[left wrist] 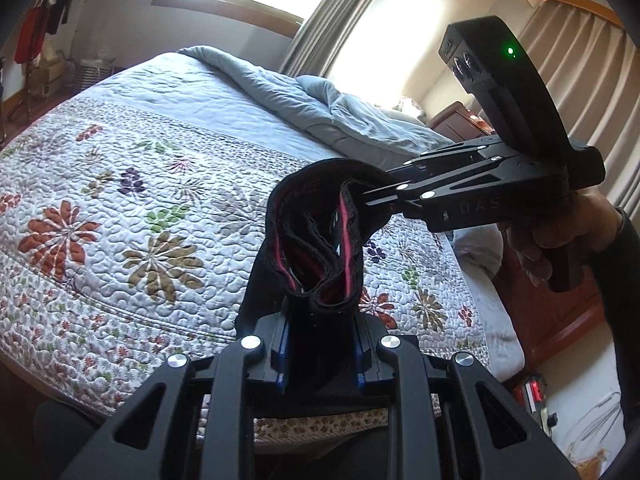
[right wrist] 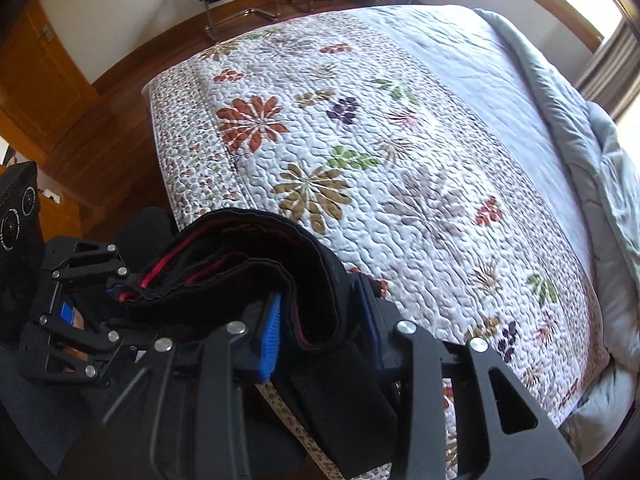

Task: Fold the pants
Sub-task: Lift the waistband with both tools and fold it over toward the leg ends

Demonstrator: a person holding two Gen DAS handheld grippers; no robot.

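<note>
While the black pants [left wrist: 320, 240] hung in the air above the near edge of the bed [left wrist: 140, 184], the left gripper [left wrist: 320, 344] and the right gripper [right wrist: 320, 332] each had their fingers closed on the waistband, one at either end. No fold appeared complete. Judging by this, spreading the garment flat on the quilt and every fold remained outstanding.

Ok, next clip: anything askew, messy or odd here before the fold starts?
Only the grey duvet, left rumpled along the far side of the bed. The black pants hang bunched by the waistband between the left gripper and right gripper, above the floral quilt. No damage shows.
</note>
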